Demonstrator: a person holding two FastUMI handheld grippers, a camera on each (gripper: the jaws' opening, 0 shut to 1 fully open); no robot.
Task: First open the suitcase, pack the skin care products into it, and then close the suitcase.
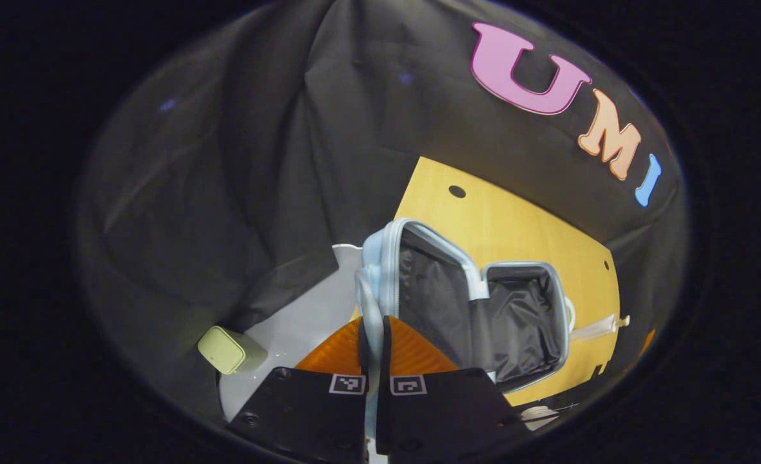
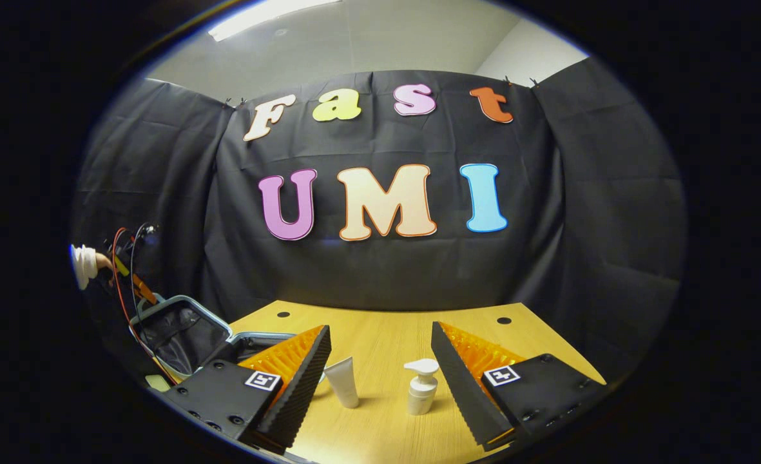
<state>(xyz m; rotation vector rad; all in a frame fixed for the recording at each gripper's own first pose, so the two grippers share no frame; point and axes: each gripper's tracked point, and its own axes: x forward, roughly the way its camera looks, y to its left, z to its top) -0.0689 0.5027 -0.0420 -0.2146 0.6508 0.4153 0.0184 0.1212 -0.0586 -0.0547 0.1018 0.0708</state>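
A: The right gripper view is evenly lit; a ceiling light strip (image 2: 270, 14) glares white at the top, and the pump bottle (image 2: 422, 385) throws a soft shadow on the table (image 2: 380, 335).

B: The left gripper view is dimmer, murky toward the rim.

A: Both bend straight lines near the edges, and the close fingers (image 1: 419, 354) look slightly soft.

A pale green box (image 1: 224, 350) sits beside the wooden table (image 2: 386, 335).
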